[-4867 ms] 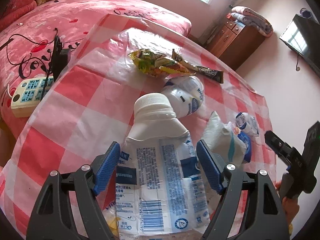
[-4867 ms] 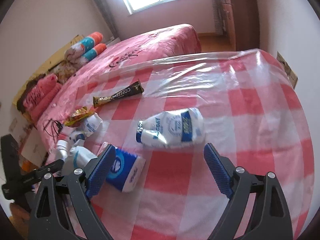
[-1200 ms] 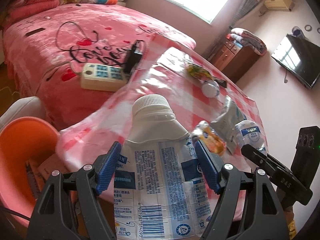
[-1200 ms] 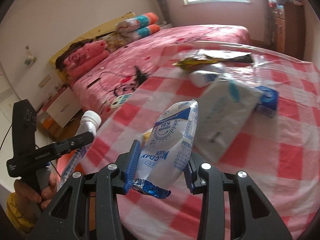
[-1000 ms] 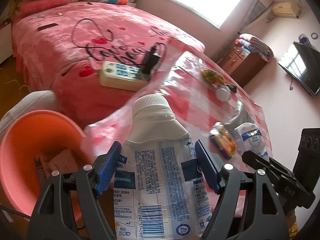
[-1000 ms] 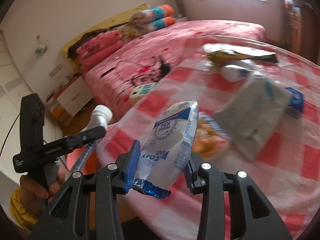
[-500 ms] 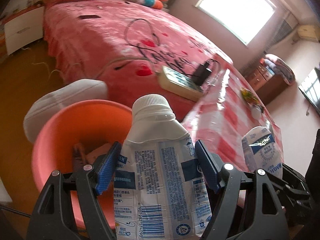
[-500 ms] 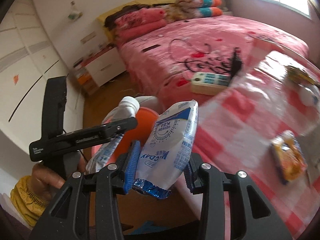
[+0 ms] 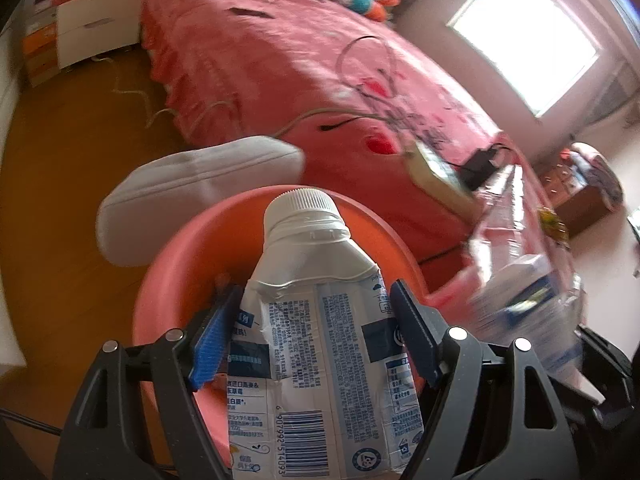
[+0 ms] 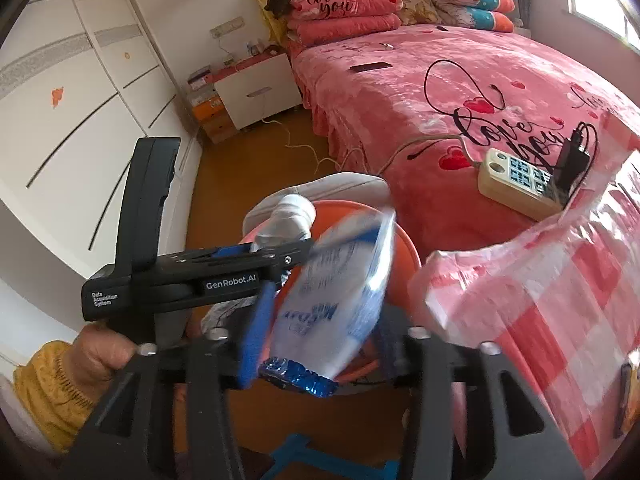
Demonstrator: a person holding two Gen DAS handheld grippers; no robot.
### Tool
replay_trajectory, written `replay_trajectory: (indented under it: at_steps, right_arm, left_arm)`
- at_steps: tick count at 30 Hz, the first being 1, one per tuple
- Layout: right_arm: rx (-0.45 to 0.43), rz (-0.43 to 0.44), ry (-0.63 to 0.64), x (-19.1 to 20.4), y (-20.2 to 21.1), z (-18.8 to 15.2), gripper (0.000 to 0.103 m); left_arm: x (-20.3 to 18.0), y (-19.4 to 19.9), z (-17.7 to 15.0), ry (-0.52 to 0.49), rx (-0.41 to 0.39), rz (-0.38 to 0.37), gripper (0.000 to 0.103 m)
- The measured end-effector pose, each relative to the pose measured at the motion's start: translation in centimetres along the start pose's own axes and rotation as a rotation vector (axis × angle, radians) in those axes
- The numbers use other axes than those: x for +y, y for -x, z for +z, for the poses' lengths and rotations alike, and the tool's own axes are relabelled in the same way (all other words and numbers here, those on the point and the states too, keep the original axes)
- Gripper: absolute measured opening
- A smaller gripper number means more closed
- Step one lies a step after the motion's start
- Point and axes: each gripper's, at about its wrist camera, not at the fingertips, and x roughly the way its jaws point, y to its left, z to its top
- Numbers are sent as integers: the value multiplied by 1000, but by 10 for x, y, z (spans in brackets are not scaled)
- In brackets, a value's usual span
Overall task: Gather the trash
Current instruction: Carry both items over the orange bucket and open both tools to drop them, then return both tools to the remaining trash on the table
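Creased printed paper carton [image 9: 320,368] with ribbed white plastic cap, glossy plastic pouch [image 10: 336,292] (crimped foil-like blue end), smooth matt orange plastic bin [image 9: 180,272], clear shiny film over checked tablecloth [image 10: 560,300], plush bedspread [image 10: 460,80], polished wood floor [image 9: 60,200]

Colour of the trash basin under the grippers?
Orange-pink basin, clearest in left wrist view.
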Motion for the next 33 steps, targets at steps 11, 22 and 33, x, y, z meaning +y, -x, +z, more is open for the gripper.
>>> replay_trajectory:
  at_steps: [11,22,33]
  right_arm:
    - [-86,-42,-117,-25,24,-12,86]
    - [-143,-81,-182,-49,48,-36,88]
    - [-201,-115,-238,-73,68,-60,88]
  left_arm:
    - [4,5,4,-10,-36,27,79]
    - [-25,12,-2,-74,-31,11,79]
    - [-69,19,-14,-179,-37,-34,79]
